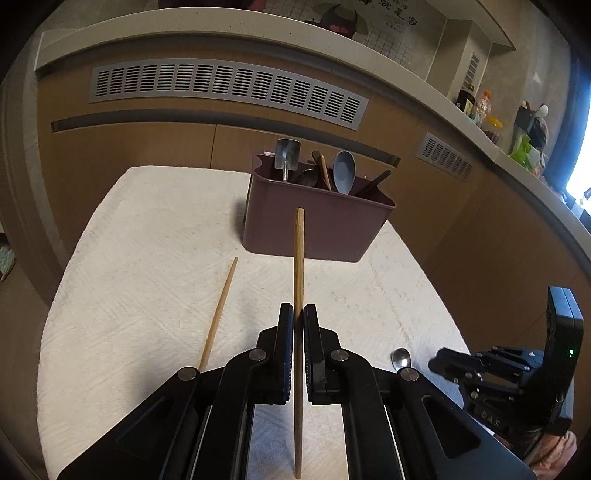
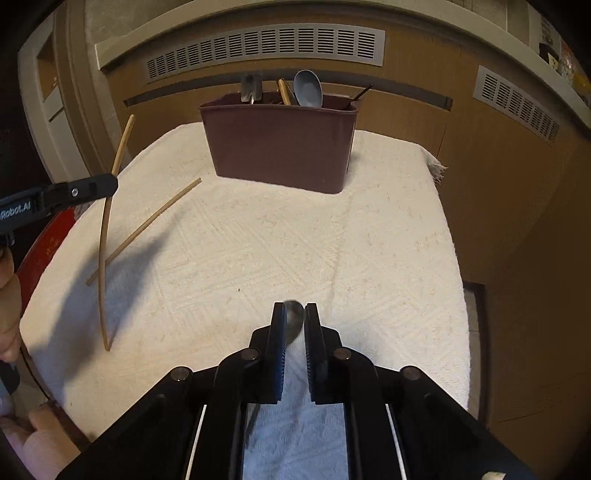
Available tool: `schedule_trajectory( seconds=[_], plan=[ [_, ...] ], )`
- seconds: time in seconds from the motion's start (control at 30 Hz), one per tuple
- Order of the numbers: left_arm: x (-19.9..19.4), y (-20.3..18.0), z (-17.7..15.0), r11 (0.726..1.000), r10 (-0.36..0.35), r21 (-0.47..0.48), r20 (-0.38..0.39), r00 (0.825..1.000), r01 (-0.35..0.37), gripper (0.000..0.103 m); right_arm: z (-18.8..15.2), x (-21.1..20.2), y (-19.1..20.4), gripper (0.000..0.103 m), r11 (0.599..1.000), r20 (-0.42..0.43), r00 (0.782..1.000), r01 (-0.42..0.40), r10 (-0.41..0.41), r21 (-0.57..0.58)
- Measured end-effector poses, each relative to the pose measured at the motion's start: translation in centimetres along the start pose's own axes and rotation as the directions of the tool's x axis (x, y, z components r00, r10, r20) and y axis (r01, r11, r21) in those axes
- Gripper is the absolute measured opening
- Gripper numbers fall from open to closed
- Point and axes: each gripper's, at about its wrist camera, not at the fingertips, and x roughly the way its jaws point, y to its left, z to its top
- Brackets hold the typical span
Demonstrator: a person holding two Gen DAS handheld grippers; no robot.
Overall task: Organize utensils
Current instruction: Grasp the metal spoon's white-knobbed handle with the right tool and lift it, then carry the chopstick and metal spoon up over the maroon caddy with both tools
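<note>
Left wrist: caddy (image 1: 317, 225) holds spoon (image 1: 344, 171), scoop (image 1: 287, 153).

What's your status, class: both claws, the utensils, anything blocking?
Left claw shut on chopstick, lifted. Right claw shut on metal spoon. Second chopstick on towel. Path to utensil holder clear.

My left gripper (image 2: 94, 186) bore white lettering reading "Robot.AI", its start cut off by the frame edge. My right gripper (image 1: 448, 365) showed faint letters "DAS" on its body. Dark characters stood on the tiled wall (image 1: 388, 33), too blurred to read.
</note>
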Motion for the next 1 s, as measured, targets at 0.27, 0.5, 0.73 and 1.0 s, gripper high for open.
schedule_trajectory(
  seconds=[0.27, 0.5, 0.73, 1.0],
  plan=[
    [-0.8, 0.0, -0.3, 1.0, -0.005, -0.008, 0.024, 1.0, 0.005, 0.005, -5.7, -2.7, 2.5, 0.023, 0.985, -0.143, 0.984, -0.122, 0.103, -0.126],
    [-0.4, 1.3, -0.6, 0.998, 0.053, -0.039, -0.034, 0.998, -0.054, 0.006, -7.1, -1.4, 3.9, 0.021, 0.987, -0.172, 0.985, -0.06, 0.033, -0.152],
    [2.8, 2.8, -2.1, 0.993, 0.063, -0.083, -0.177, 0.982, -0.079, 0.008, -4.2, -3.9, 3.2, 0.02, 0.982, -0.01, 0.999, 0.035, -0.038, -0.184],
    [8.4, 2.4, -1.2, 0.994, 0.074, -0.047, -0.383, 0.921, -0.1, 0.021, 3.5, -7.9, -0.4, 0.02, 0.999, 0.21, 0.977, -0.012, 0.021, -0.044]
  ],
)
